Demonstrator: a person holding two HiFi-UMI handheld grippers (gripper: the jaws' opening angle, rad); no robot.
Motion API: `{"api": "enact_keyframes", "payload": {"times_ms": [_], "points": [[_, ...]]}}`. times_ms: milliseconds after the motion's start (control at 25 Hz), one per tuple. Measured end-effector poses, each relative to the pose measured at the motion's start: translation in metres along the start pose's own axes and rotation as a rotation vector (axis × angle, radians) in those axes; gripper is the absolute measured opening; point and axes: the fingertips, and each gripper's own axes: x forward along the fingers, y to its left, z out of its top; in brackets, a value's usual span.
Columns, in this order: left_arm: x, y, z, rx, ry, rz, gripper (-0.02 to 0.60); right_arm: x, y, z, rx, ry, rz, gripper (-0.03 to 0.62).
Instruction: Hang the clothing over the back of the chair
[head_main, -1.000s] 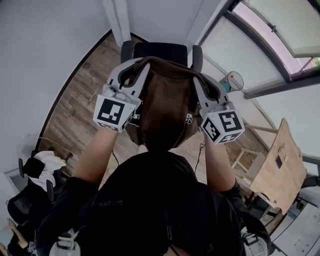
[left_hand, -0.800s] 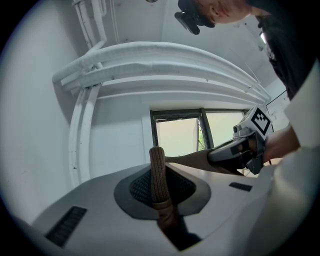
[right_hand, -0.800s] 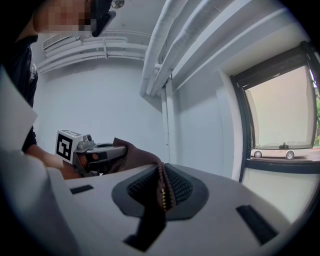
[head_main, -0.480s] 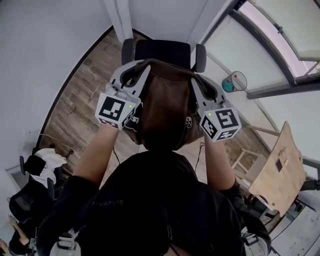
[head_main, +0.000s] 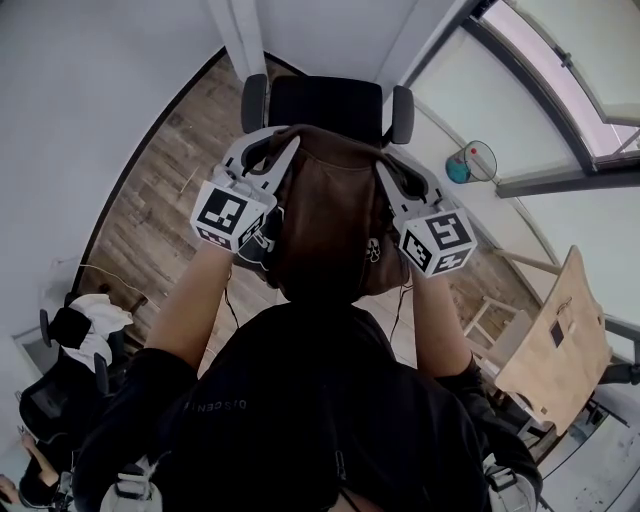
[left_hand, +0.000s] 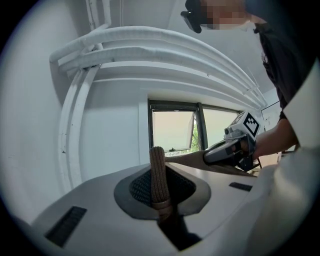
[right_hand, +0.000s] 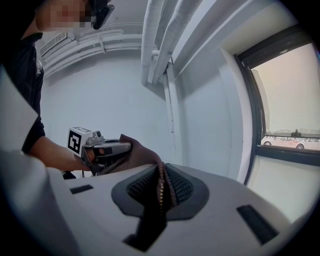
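**Jacket held over the chair, not yet draped**

The left gripper (head_main: 280, 138) and the right gripper (head_main: 385, 158) hold the brown garment (head_main: 330, 215) spread between them, above and just in front of the black chair back (head_main: 325, 100). The left fingers (left_hand: 90, 205) are clamped on a ribbed hem. The right fingers (right_hand: 235, 200) are clamped on a zipper edge.

Both grips look thin, on edges only, so a tug against the chair back could pull the cloth free on one side. If it is let go before its middle crosses the top edge, I would expect the weight to drag it onto the seat or the wooden floor (head_main: 150, 220). A loose corner could also catch on an armrest (head_main: 402, 112).

No container plays a part here. The small teal object (head_main: 458, 170) by the window is too small to tell what it is
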Motion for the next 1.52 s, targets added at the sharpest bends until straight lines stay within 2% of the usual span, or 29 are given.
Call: {"api": "enact_keyframes", "payload": {"times_ms": [360, 560, 840, 960, 1280, 1520], "points": [[0.008, 0.000, -0.023, -0.015, 0.044, 0.006, 0.049, 0.011, -0.010, -0.023, 0.010, 0.055, 0.025, 0.066], [0.009, 0.001, -0.032, -0.032, 0.068, 0.014, 0.049, 0.016, -0.015, -0.035, 0.032, 0.094, 0.020, 0.104], [0.010, 0.003, -0.044, -0.065, 0.112, 0.031, 0.140, 0.012, -0.031, -0.057, 0.080, 0.163, -0.030, 0.183], [0.007, 0.004, -0.044, -0.073, 0.110, 0.032, 0.153, 0.009, -0.034, -0.061, 0.100, 0.183, -0.038, 0.237], [0.001, -0.008, -0.029, -0.061, 0.080, 0.016, 0.155, -0.002, -0.017, -0.053, 0.092, 0.163, -0.034, 0.250], [-0.013, -0.021, -0.011, -0.041, 0.059, 0.011, 0.153, -0.016, 0.007, -0.030, 0.070, 0.095, -0.025, 0.247]]}}
